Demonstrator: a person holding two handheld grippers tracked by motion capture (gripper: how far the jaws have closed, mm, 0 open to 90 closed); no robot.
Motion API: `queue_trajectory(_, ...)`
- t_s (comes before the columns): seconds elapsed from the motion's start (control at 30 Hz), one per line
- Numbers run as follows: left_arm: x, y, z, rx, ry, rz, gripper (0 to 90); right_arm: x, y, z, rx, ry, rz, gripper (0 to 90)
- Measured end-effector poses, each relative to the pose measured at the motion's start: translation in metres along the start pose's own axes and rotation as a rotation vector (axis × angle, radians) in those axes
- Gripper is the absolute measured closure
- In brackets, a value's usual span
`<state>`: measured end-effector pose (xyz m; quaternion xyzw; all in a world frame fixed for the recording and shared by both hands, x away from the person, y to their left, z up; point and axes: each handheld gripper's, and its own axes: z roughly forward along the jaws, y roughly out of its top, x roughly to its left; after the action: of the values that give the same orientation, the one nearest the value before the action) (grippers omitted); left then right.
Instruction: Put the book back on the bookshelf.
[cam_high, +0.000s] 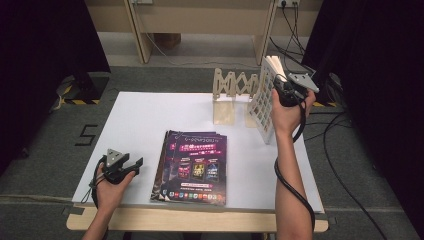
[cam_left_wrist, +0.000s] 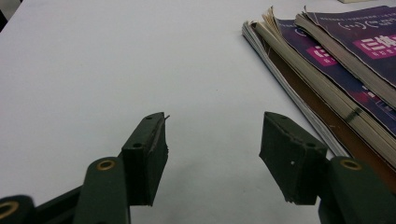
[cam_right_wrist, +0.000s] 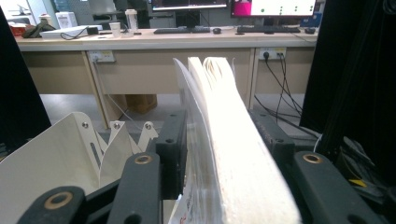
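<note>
At the upper right of the high view, the book (cam_high: 265, 97) stands upright on the worktop (cam_high: 140, 125) beside the wooden rack (cam_high: 232, 92), between the right gripper (cam_high: 286, 90)'s loosened jaws; the left gripper (cam_high: 131, 165) rests released at lower left.

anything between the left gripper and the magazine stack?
Nothing: bare white table between left gripper, jaws open, and magazine stack, seen in the left gripper view.
</note>
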<state>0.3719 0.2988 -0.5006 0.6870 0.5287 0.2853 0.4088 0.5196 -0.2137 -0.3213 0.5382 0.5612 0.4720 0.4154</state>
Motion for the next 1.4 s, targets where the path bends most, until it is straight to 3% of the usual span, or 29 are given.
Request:
queue_trajectory(0.27,0.000,0.000,0.000,0.000,0.001,0.001,40.3,0.001,-0.005,0.001,-0.005,-0.018,-0.006,63.7)
queue_trajectory(0.4,-0.001,0.000,0.000,0.000,0.002,0.004,40.3,0.000,-0.003,0.002,0.011,-0.023,-0.034,66.3)
queue_trajectory(0.7,-0.001,0.000,0.000,0.006,0.003,0.013,40.4,-0.002,-0.002,0.006,0.068,-0.022,-0.022,72.8)
queue_trajectory(0.87,-0.001,0.000,0.000,0.005,0.002,0.014,40.4,0.000,0.005,0.007,0.125,-0.012,-0.018,74.4)
queue_trajectory(1.2,-0.001,0.000,0.000,0.007,0.003,0.014,40.4,-0.005,0.007,0.006,0.099,0.018,0.031,74.8)
queue_trajectory(1.4,-0.002,0.000,0.001,0.009,0.003,0.012,40.4,0.000,0.013,0.007,0.071,0.014,0.003,74.9)
